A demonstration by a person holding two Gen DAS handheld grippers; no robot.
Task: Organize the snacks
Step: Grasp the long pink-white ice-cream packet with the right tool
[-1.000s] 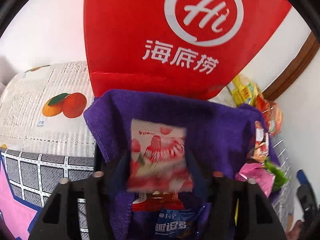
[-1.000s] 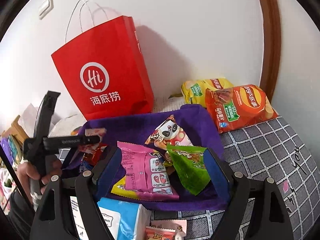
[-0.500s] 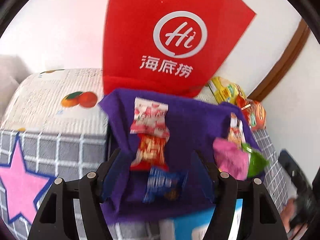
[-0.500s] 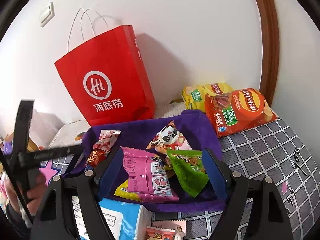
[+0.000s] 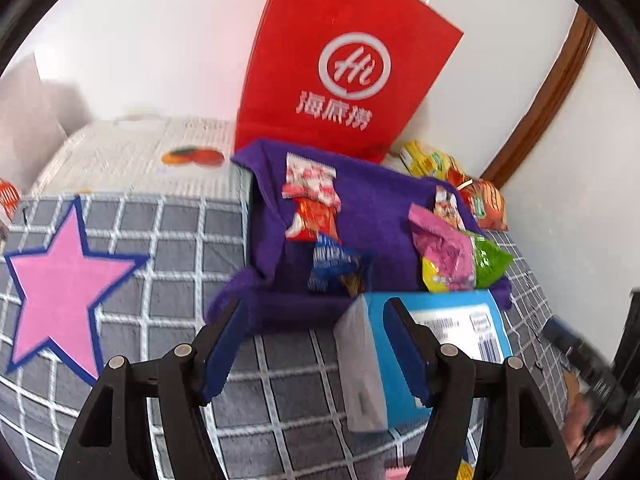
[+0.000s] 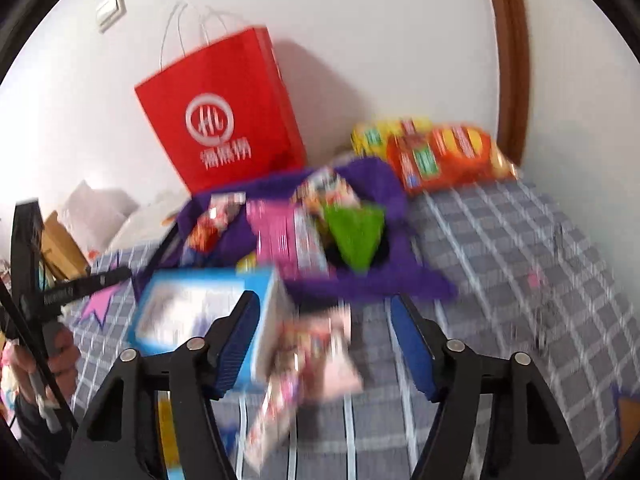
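A purple cloth-lined bin (image 5: pixel 372 208) holds several snack packets: a pink-white one (image 5: pixel 310 180), a red one (image 5: pixel 314 220), a blue one (image 5: pixel 336 268), and pink (image 5: pixel 440 248) and green (image 5: pixel 490 260) ones. My left gripper (image 5: pixel 316 344) is open and empty, in front of the bin. A blue box (image 5: pixel 436 340) lies by its right finger. My right gripper (image 6: pixel 324 344) is open above a pink packet (image 6: pixel 320 356), next to the blue box (image 6: pixel 204 308). The right view is blurred.
A red paper bag (image 5: pixel 340 76) stands against the wall behind the bin. Yellow and orange chip bags (image 6: pixel 440 152) lie at the back right. The grey checked cover (image 5: pixel 120 288) has a pink star. The left gripper's handle (image 6: pixel 44 296) shows at the right view's left edge.
My left gripper has let go of the pink-white packet, which now lies in the bin, and has pulled back. My right gripper has also pulled back from the bin toward the pink packet.
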